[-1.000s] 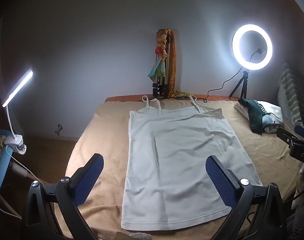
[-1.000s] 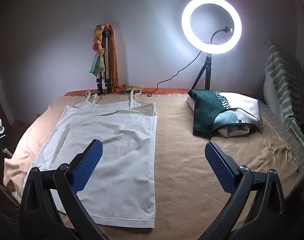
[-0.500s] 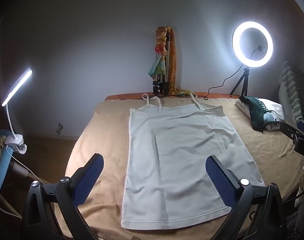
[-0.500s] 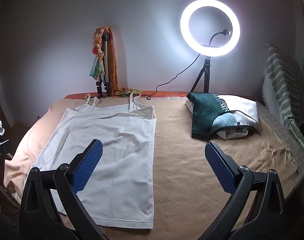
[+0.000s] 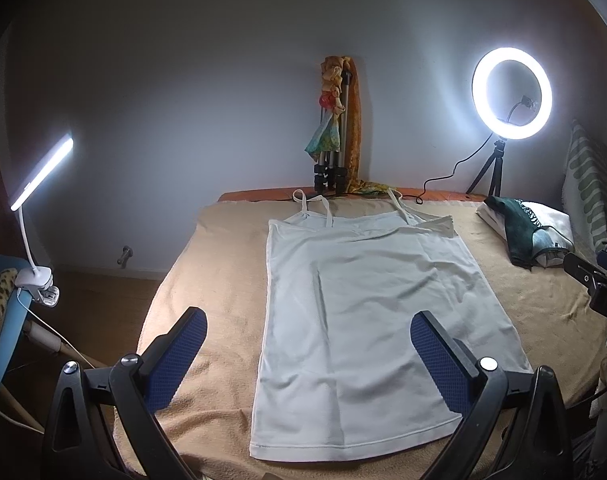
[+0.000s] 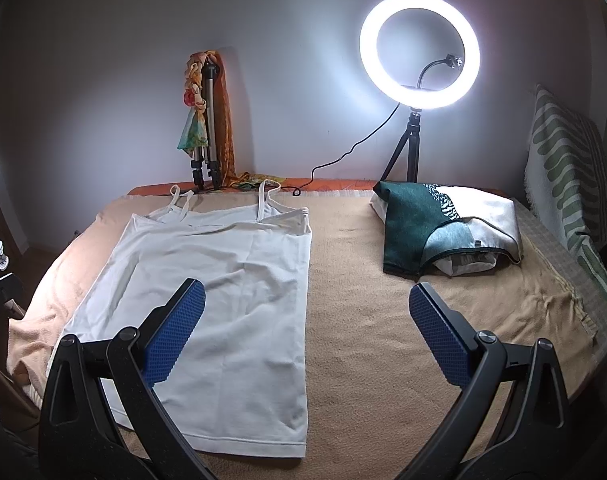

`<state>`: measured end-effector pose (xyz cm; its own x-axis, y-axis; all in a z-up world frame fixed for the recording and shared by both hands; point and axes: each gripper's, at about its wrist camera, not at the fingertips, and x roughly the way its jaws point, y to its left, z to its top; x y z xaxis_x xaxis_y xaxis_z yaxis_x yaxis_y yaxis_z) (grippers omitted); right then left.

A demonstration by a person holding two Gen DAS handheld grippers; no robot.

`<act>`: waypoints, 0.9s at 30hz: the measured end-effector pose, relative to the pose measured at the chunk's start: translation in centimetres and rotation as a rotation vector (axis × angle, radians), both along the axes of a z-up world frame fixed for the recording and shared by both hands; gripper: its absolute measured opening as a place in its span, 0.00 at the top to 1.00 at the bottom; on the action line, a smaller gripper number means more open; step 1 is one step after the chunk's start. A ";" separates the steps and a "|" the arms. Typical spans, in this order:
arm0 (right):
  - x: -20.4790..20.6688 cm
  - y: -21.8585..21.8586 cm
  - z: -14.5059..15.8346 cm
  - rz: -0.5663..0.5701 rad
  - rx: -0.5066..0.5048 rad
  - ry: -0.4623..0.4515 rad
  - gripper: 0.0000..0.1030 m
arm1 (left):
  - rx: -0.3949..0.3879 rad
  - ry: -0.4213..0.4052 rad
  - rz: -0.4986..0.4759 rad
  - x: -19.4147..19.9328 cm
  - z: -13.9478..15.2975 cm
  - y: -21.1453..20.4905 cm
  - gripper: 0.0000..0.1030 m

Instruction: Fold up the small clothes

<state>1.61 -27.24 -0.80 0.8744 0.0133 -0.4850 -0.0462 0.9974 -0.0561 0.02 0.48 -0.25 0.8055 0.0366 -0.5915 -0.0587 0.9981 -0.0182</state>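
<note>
The white camisole (image 5: 367, 312) is lying flat on the bed (image 6: 383, 320), its long axis running away from both grippers, straps far. The left gripper (image 5: 307, 354) is hovering over its hem, nearer; the right gripper (image 6: 306, 330) is hanging beside its right edge. Both are standing open, holding nothing.

Lamps and stored gear ringed a bed covered in a tan blanket (image 6: 363, 320).

A lit ring light (image 6: 419, 51) stood on its small tripod at the head of the bed, its cable trailing along the wall. A folded tripod (image 6: 209, 120) draped with colourful scarves leaned against the wall nearby. A green-and-white bag (image 6: 443, 226) lay on the blanket, near a striped cushion (image 6: 567, 168). A clip-on bar lamp (image 5: 43, 172) glowed beside the bed.
</note>
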 end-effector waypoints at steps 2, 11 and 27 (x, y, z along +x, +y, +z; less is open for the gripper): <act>0.0 0.0 0.0 0.000 0.000 0.000 0.00 | 0.001 -0.001 0.001 0.0 0.1 0.1 0.00; 0.0 -0.1 -0.1 0.000 0.001 -0.001 0.00 | 0.004 -0.002 0.007 0.1 0.2 0.1 0.00; 0.1 0.2 -0.4 0.001 0.001 0.001 0.00 | 0.004 -0.002 0.008 0.1 0.2 0.3 0.00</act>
<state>1.69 -27.06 -1.17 0.8739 0.0147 -0.4859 -0.0474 0.9974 -0.0549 0.14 0.75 -0.08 0.8065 0.0454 -0.5895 -0.0666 0.9977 -0.0143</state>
